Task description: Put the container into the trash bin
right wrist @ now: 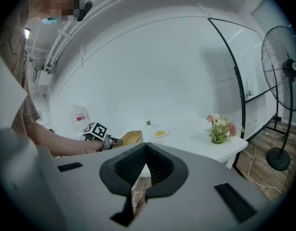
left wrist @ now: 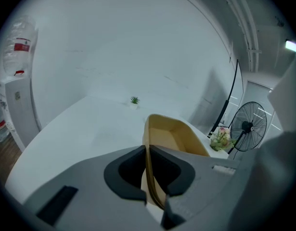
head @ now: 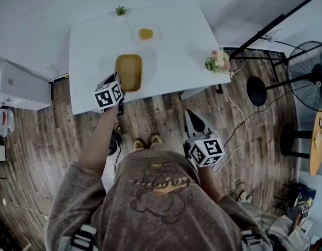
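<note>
The container is a shallow tan tray at the near edge of the white table. My left gripper is shut on its near rim, which runs as a thin tan wall between the dark pads in the left gripper view. There the container is lifted and tilted ahead of the left gripper. My right gripper hangs over the wooden floor right of the table. In its own view the right gripper is shut with nothing in it. No trash bin shows in any view.
A plate with yellow food and a small green plant sit at the table's far side. Flowers stand at its right corner. A standing fan and a black stand are at the right, and a water dispenser is at the left.
</note>
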Motion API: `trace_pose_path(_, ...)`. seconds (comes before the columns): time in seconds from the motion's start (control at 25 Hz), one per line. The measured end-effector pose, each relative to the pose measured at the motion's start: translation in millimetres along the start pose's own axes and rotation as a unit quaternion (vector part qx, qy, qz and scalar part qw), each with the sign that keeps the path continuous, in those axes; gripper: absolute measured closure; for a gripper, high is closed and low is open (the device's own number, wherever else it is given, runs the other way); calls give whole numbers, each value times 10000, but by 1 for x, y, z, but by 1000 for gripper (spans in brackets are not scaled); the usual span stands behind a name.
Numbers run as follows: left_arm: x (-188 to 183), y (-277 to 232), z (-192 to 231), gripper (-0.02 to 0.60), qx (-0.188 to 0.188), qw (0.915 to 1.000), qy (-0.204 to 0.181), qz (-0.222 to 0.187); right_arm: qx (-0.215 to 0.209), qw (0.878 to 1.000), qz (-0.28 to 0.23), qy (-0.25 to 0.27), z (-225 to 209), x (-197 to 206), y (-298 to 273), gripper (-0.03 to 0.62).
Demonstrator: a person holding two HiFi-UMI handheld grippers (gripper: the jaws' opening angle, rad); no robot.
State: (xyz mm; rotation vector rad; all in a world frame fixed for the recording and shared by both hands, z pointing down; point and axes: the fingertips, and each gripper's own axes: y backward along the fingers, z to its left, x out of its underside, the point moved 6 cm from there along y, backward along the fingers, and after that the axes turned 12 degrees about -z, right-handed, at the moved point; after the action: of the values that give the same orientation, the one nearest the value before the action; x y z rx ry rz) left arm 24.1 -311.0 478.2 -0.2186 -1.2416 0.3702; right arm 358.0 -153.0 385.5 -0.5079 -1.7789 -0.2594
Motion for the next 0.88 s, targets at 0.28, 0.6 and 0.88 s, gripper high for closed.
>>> trace_pose_path(0.28, -14, 44, -15, 565, 201, 9994, 164, -235, -204, 9998, -24, -25, 6, 0, -5, 592)
trace_pose_path(0.6, -22, 98, -25, 565, 300, 9978, 276, -516, -538, 9985, -23, -29, 16, 3, -15, 592)
trace_pose_path(0.88, -29, 144, -24, 565, 246, 9967, 268, -732, -868, 9962, 70, -44, 34, 7, -29, 592)
